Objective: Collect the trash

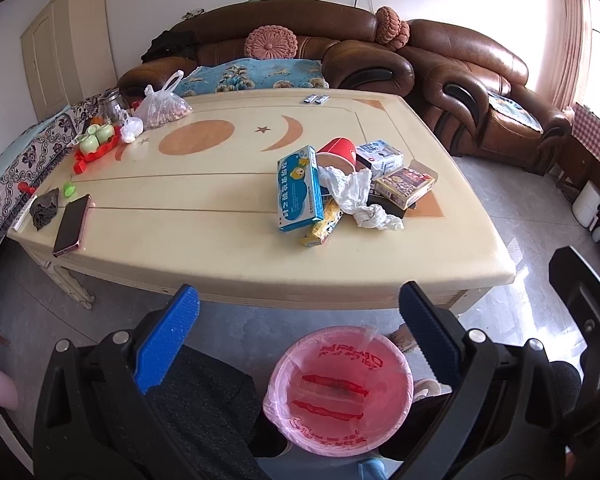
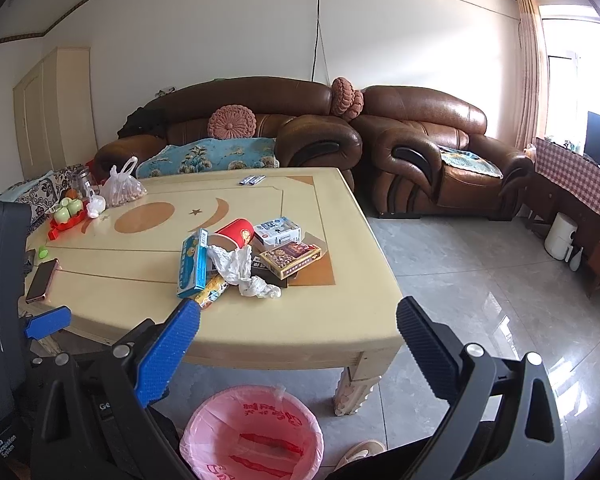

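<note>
Cream coffee table across the middle of both views, its far-left corner crowded and partly cut off by the curve of the lens. Brown leather sofa behind it, lower part hidden by the tabletop.

On the floor at the near edge of the table, a bin lined with a pink bag; bottom rim cut off in the right wrist view, and something flat and red inside, too blurred to identify. Beside it, the tip of a shoe, mostly out of frame.

Left gripper held above the bin, fingers wide apart, nothing between them. Right gripper likewise spread wide and empty, short of the table's near edge.

Trash heaped together on the right half of the table: blue box standing on its long side, red paper cup tipped over behind it, white box, patterned box resting on something dark and largely hidden, crumpled tissue draped over the middle, yellow wrapper poking out from under the blue box. Print on all boxes illegible.

Well apart at the left edge, a phone lying flat.
</note>
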`<state>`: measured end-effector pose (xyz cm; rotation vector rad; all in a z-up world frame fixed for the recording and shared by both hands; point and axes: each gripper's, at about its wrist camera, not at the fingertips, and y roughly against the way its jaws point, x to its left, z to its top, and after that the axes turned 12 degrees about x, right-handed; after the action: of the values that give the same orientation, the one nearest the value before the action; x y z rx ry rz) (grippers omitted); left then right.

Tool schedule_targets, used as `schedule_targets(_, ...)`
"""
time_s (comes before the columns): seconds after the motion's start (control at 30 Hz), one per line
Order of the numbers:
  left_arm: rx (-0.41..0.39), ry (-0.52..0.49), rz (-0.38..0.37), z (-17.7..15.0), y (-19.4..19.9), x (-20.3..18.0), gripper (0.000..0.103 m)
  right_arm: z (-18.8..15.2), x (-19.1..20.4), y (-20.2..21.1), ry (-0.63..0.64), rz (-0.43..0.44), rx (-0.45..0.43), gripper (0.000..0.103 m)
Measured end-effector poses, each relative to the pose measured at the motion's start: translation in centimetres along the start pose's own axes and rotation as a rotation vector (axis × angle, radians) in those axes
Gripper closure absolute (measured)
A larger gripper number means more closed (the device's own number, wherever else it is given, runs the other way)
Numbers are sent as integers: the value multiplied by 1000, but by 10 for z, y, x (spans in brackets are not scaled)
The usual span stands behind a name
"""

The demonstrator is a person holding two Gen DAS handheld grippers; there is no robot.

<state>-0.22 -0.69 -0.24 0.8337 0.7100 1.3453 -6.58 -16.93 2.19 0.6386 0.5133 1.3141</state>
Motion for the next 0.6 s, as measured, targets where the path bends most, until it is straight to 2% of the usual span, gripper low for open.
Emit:
schedule_targets(0.27,13,38,-2,2,-1,6,5,1,-3,3,-12,-5,-16,6)
schedule_targets(0.6,30,65,7,2,-4,14,5,0,0,-4,-1,-2,5,6)
